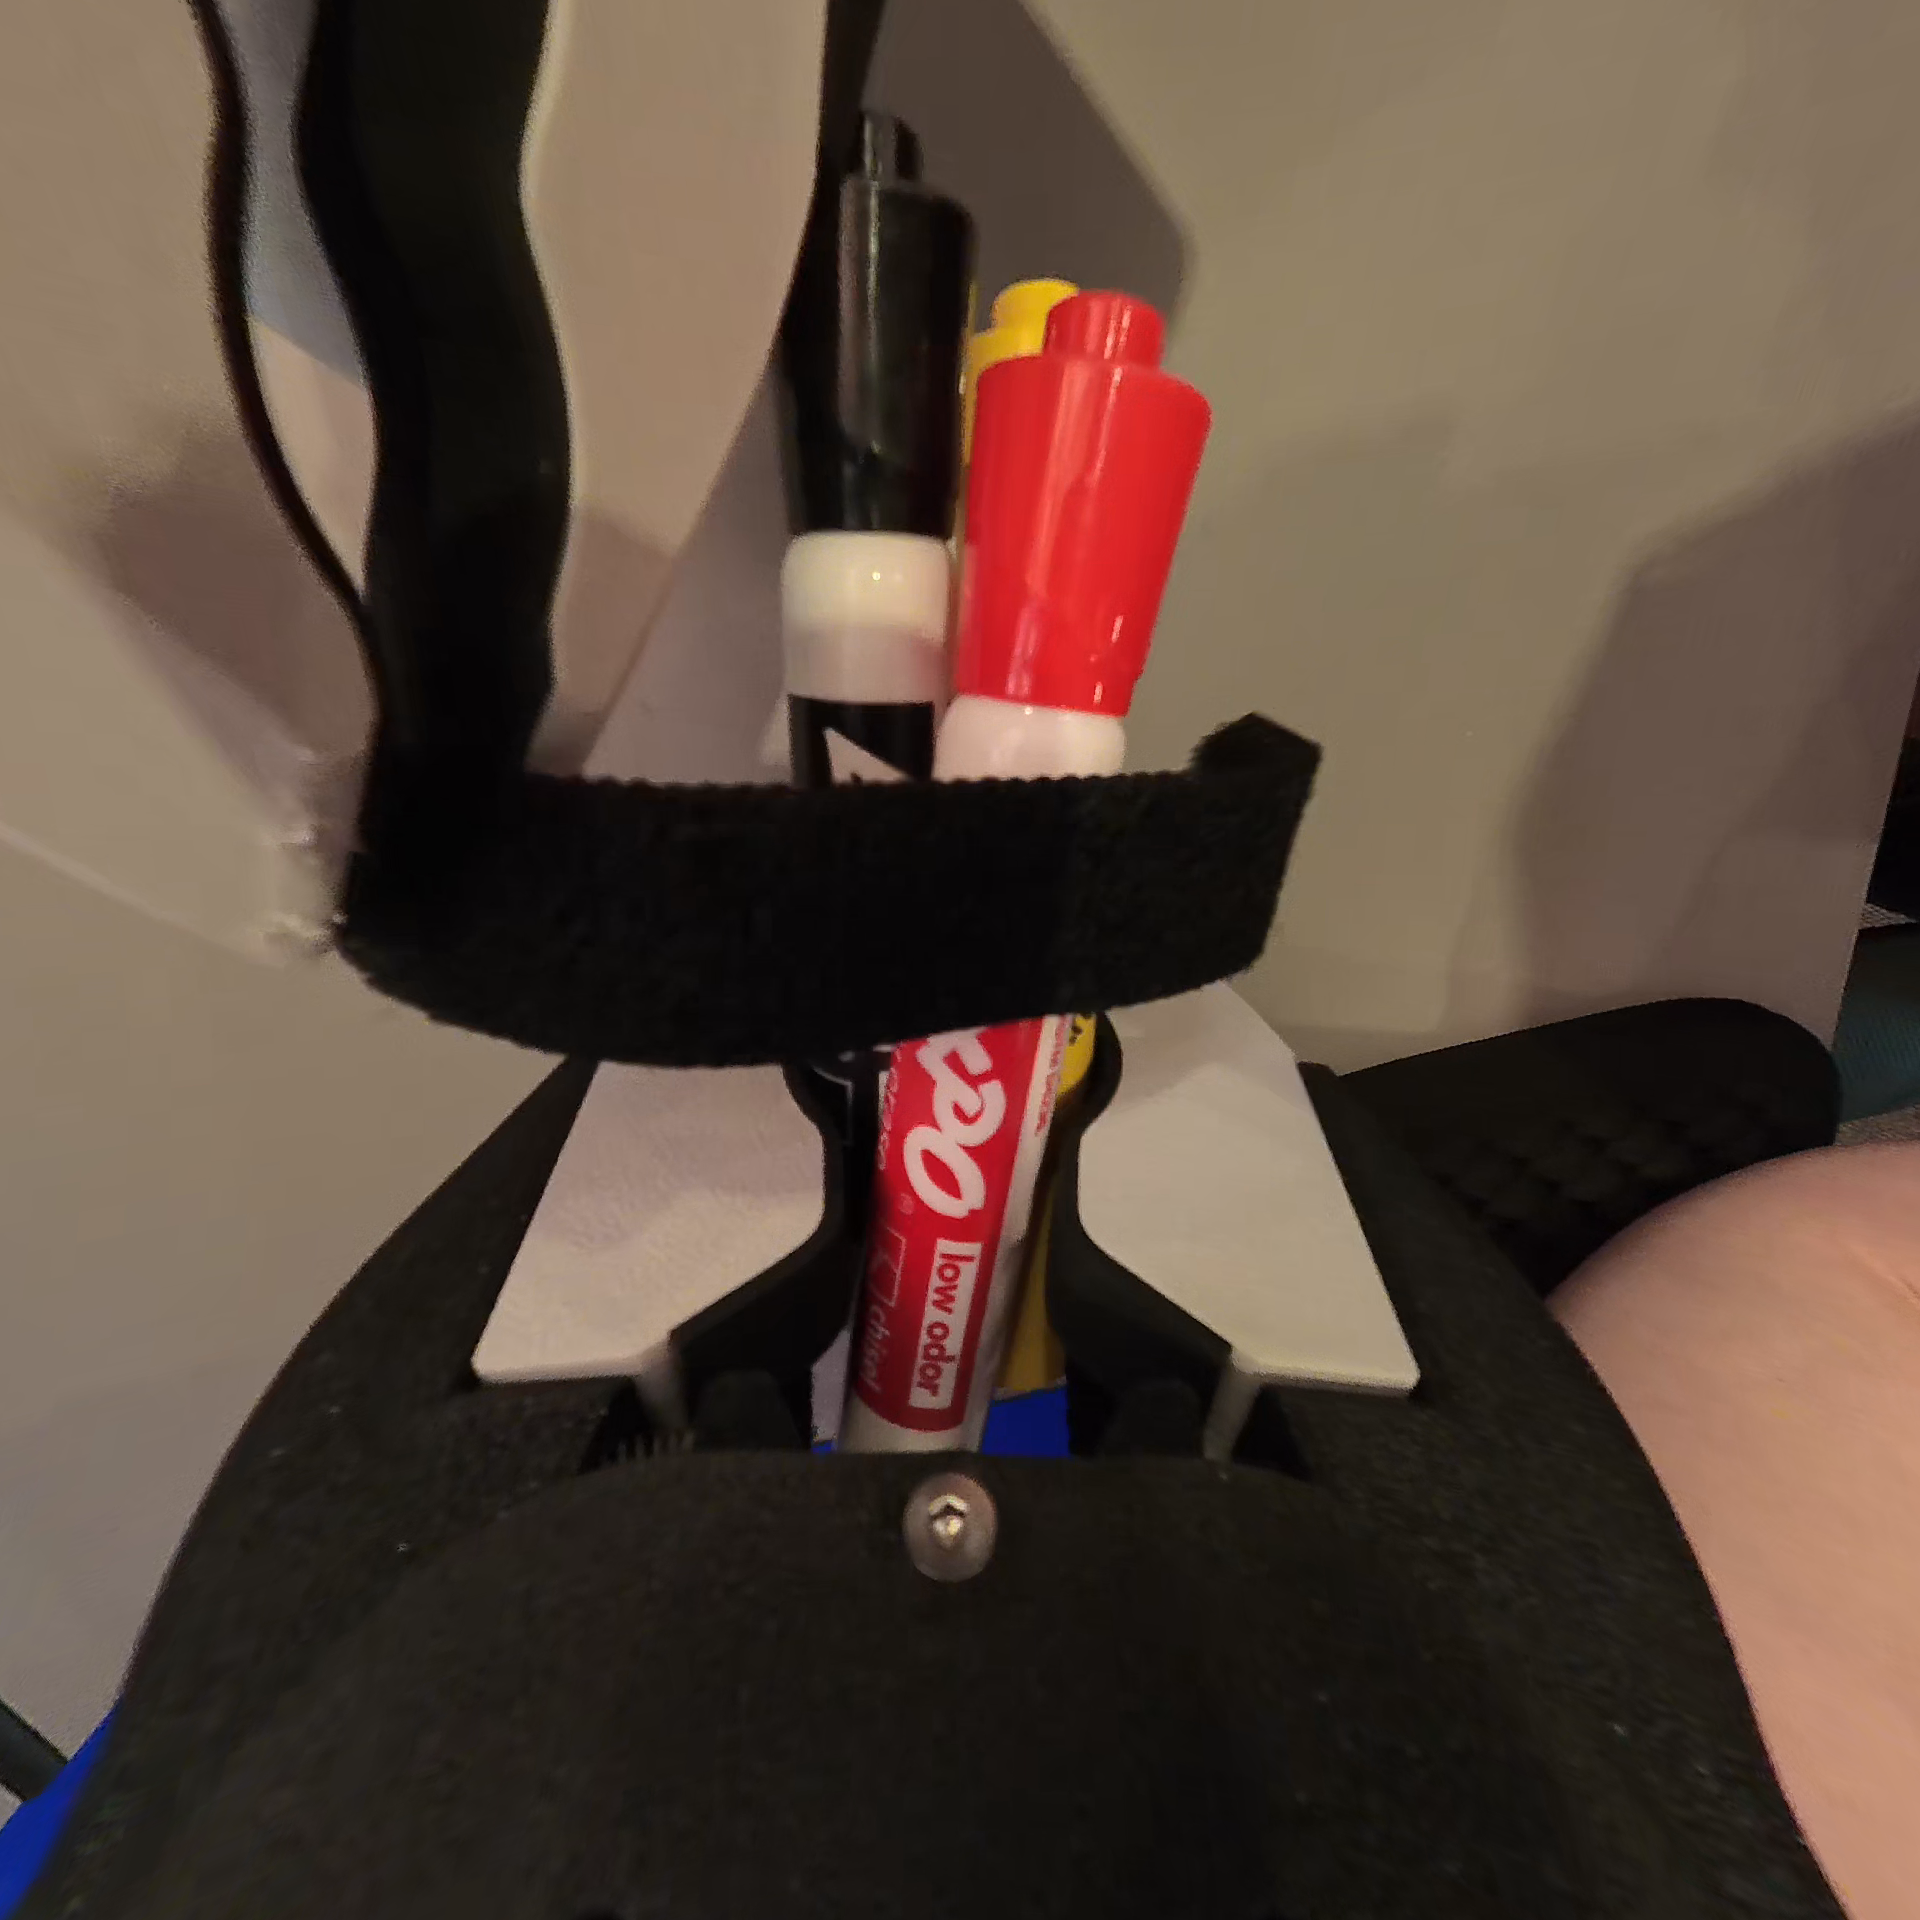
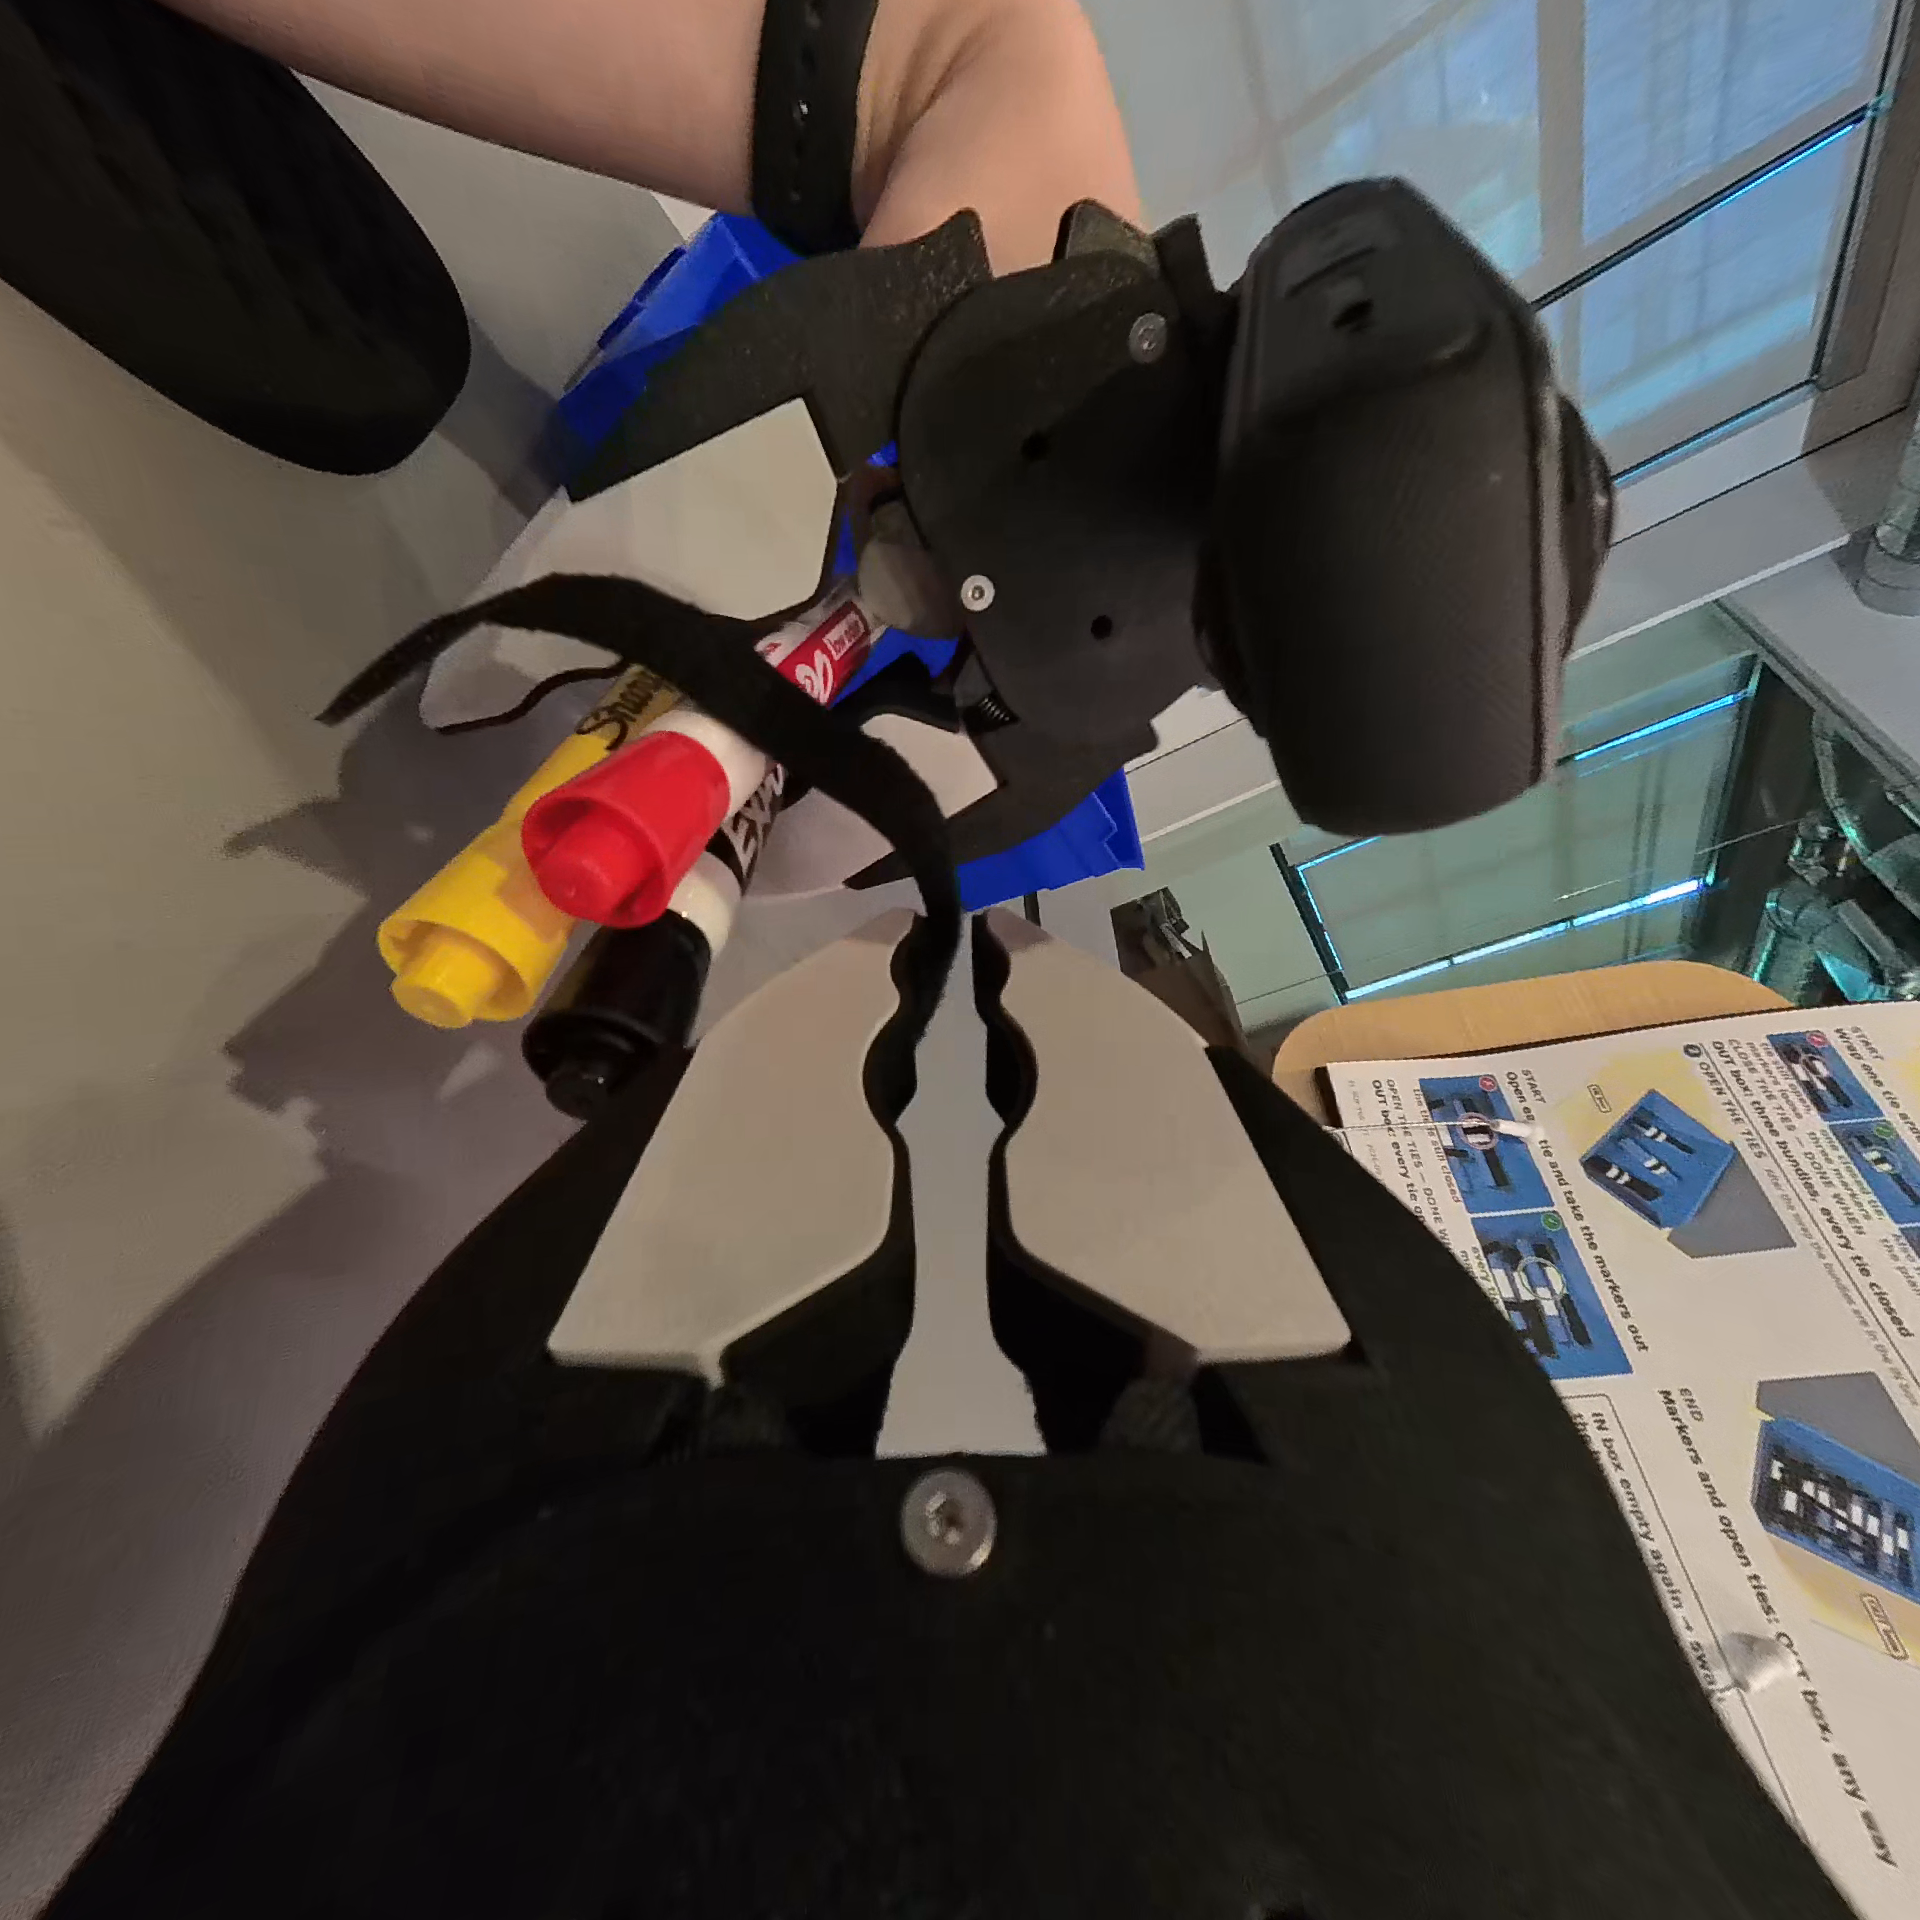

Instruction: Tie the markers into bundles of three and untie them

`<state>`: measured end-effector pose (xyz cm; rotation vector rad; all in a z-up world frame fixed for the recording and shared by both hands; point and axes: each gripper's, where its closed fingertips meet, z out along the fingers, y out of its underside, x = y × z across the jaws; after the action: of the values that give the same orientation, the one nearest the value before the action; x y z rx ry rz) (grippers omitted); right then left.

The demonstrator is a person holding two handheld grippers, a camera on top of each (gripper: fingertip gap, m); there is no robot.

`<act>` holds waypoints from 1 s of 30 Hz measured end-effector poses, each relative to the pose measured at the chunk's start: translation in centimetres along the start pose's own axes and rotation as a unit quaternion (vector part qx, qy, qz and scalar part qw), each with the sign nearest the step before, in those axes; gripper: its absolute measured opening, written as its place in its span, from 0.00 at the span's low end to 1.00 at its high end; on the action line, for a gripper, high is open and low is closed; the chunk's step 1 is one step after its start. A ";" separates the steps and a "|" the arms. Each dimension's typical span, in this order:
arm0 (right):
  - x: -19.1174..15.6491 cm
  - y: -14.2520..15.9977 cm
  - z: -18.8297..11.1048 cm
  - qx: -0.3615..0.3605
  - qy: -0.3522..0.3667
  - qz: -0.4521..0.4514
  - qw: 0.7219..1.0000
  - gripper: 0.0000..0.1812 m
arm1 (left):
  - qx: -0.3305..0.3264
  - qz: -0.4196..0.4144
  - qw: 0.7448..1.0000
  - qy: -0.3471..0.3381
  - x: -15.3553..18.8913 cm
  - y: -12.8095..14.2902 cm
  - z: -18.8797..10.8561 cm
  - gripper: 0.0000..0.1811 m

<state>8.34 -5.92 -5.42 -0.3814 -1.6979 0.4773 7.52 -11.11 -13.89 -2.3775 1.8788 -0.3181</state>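
My left gripper [image 1: 956,1081] is shut on three markers, which point away from it: a red-capped one [image 1: 1081,520], a black one [image 1: 894,343] and a yellow one [image 1: 1023,312] behind them. A black hook-and-loop strap [image 1: 810,904] curves loosely around the bundle just past the fingertips, and its tail rises at the left. In the right wrist view my right gripper [image 2: 940,966] is shut on that strap [image 2: 727,665] at its fingertips. The left gripper [image 2: 831,644] holds the red [image 2: 623,831], yellow [image 2: 468,935] and black [image 2: 613,1018] markers out toward me.
A blue bin [image 2: 665,312] sits behind the left gripper on the grey table [image 2: 156,727]. A printed instruction sheet [image 2: 1662,1299] lies at the right on a wooden surface. A person's forearm [image 2: 987,104] is at the top, and windows are beyond. Spacing between my two grippers at the tips: around 10 cm.
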 end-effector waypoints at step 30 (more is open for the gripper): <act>0.5 -2.0 0.0 0.002 0.050 -0.096 0.994 0.11 | 0.063 0.038 0.997 -0.009 1.1 -1.9 -2.0 0.23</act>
<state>8.31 -7.37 -4.01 -0.2315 -1.6167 0.3154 9.16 -11.63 -11.45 -2.2154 1.8755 -0.3948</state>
